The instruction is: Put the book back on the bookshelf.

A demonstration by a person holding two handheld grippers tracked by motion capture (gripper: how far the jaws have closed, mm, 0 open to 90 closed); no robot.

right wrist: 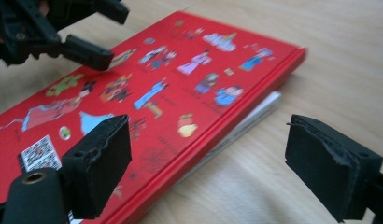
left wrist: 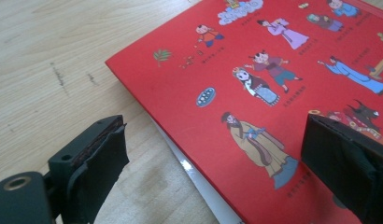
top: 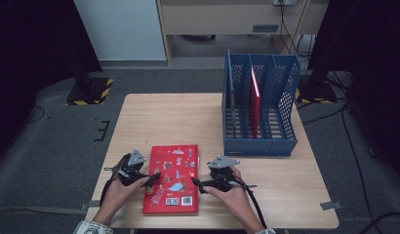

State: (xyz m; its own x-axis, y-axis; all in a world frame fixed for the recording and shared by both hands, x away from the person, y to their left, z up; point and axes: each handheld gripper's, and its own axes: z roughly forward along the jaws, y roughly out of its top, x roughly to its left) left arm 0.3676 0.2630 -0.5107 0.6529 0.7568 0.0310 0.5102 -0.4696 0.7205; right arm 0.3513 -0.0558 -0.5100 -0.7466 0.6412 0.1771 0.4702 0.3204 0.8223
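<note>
Two black grippers sit low in the high view, one in each hand. At lower left, the left gripper [top: 150, 178] has its foam-padded jaws apart, straddling the left edge of one red book [top: 171, 178] without pressing it. At lower centre, the right gripper [top: 197, 184] is likewise spread wide over the book's right edge, nothing clamped. The hardcover book lies flat on the pale wood-grain table [top: 286, 195], its glossy cover printed with small cartoon figures and a barcode, with white pages showing at its edges. Farther up, at right of centre, stands one blue perforated plastic file rack [top: 259, 105], holding one upright red folder [top: 255, 102].
</note>
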